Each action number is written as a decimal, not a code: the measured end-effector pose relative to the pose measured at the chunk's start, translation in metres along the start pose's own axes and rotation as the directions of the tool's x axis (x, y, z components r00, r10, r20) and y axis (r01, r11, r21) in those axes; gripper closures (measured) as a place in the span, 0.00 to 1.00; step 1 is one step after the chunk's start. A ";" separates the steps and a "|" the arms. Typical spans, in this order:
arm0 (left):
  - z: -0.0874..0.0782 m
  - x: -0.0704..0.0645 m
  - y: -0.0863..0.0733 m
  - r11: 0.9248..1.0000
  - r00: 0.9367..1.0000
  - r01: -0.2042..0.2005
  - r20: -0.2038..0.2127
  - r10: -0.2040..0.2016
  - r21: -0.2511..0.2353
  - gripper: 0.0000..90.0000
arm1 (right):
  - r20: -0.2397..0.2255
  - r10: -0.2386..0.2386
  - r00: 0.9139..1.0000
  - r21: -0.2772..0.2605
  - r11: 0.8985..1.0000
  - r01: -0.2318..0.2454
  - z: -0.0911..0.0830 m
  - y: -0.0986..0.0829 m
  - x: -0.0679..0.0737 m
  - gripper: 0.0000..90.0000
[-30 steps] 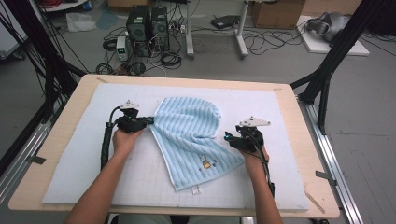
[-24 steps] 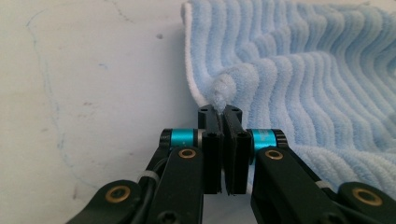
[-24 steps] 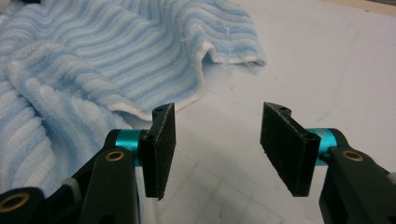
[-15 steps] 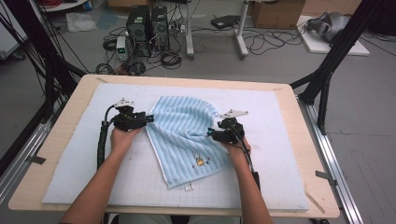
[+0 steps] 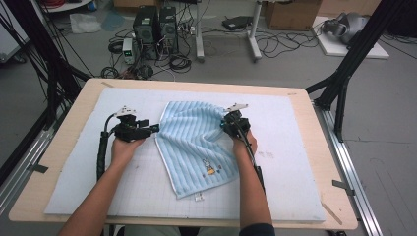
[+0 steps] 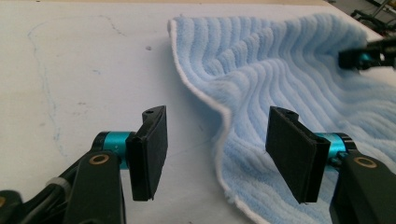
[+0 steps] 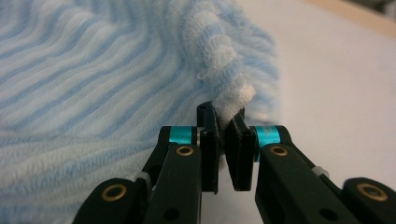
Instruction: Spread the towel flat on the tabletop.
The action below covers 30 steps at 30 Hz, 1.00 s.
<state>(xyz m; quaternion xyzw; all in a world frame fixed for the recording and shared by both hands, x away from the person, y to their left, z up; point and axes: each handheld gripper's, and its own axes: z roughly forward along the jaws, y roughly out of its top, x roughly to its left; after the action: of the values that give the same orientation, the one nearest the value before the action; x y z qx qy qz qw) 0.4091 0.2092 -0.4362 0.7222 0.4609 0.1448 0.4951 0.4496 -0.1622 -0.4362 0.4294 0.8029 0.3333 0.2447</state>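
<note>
Near the table's middle lies the light-blue striped terry towel, rumpled. My right gripper, forearm stretched forward, pinches its bunched white hem. My left gripper, jaws wide apart, straddles its left edge.

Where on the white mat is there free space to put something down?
Bare mat lies right of the right tool, out to the mat's right edge. Another bare patch lies left of the left tool, and a strip runs along the near edge. The middle is crowded: the blue towel and both forearms fill it.
</note>
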 end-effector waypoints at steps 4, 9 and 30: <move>0.001 -0.006 0.000 1.000 1.000 -0.016 0.017 0.016 0.011 0.43 | 0.093 0.014 0.996 -0.038 0.999 -0.011 0.002 0.008 -0.010 0.94; 0.004 -0.018 -0.002 0.998 0.998 -0.044 0.046 0.043 0.034 0.43 | 0.275 0.069 0.959 -0.071 0.996 -0.051 0.001 0.018 -0.020 0.95; 0.037 -0.055 -0.014 0.980 0.989 -0.129 0.094 0.116 0.152 0.52 | -0.011 0.112 0.994 -0.078 0.991 -0.113 -0.039 -0.022 -0.036 0.53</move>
<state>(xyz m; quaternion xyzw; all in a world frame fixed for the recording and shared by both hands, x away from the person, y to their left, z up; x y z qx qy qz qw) 0.3971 0.1449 -0.4514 0.7914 0.4042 0.1075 0.4458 0.4302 -0.2146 -0.4231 0.4630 0.7645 0.3793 0.2395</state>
